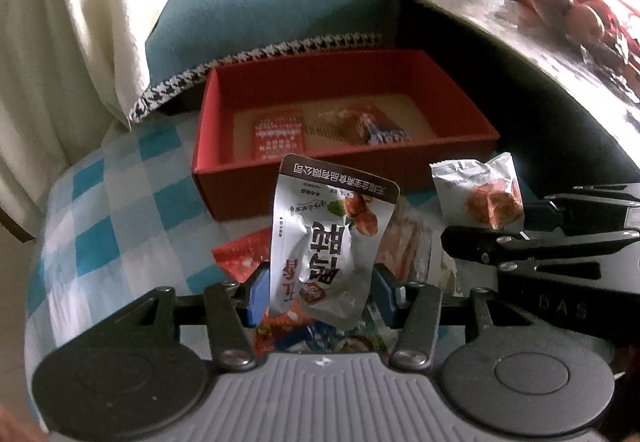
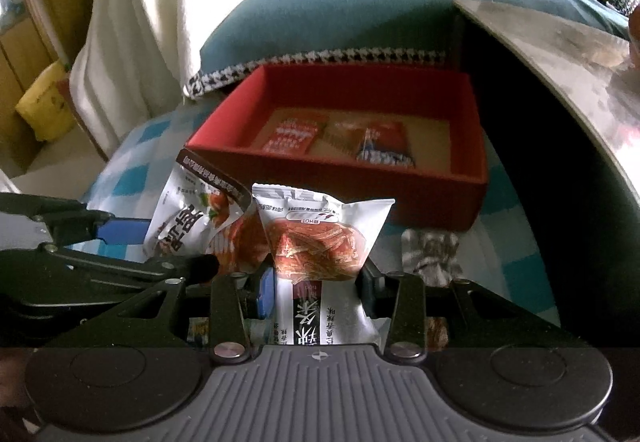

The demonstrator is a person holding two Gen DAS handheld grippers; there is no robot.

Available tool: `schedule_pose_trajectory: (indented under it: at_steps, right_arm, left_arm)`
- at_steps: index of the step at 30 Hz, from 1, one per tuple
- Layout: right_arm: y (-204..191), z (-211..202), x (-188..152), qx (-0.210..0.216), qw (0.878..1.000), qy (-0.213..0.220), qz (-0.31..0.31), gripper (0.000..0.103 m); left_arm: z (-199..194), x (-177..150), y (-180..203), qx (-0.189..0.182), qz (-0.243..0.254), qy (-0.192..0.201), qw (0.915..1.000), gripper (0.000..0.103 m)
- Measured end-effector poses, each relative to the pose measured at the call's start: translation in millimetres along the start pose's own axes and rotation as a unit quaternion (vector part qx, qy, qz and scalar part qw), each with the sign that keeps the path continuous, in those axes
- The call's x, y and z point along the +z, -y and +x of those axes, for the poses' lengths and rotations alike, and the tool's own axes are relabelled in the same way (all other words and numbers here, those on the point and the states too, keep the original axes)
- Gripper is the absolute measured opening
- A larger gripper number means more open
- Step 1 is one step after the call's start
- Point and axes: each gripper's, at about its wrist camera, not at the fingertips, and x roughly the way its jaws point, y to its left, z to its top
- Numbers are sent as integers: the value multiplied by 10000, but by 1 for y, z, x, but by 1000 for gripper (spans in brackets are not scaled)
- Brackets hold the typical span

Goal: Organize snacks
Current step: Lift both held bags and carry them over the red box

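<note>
My left gripper point(image 1: 320, 294) is shut on a silver snack packet point(image 1: 328, 238) with a brown top edge, which stands upright between the blue pads point(image 1: 258, 294). To its right, my right gripper point(image 2: 316, 290) is shut on a white packet point(image 2: 320, 238) printed with orange-red food. Both packets hang above the cloth, just in front of an open red box point(image 1: 240, 166). The box holds a red packet point(image 1: 278, 134) and two other snack packets point(image 1: 360, 126) lying flat. From the right wrist, the silver packet point(image 2: 192, 214) shows at left. From the left wrist, the white packet point(image 1: 480, 194) shows at right.
Loose snack packets point(image 1: 240, 254) lie under the grippers on a blue-and-white checked cloth point(image 1: 100, 222). Behind the box are a teal cushion point(image 1: 260, 10) and a cream blanket point(image 1: 80, 22). A marble tabletop point(image 1: 500, 22) juts in at right. A yellow bag point(image 2: 44, 102) sits far left.
</note>
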Motion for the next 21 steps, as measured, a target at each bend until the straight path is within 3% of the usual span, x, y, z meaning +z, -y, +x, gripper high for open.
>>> schedule_pose_trajectory:
  at_steps: [21]
  right_arm:
    - [22, 13, 54, -51, 9992, 394, 56, 48]
  left_arm:
    - [16, 54, 11, 272, 51, 423, 9987, 46]
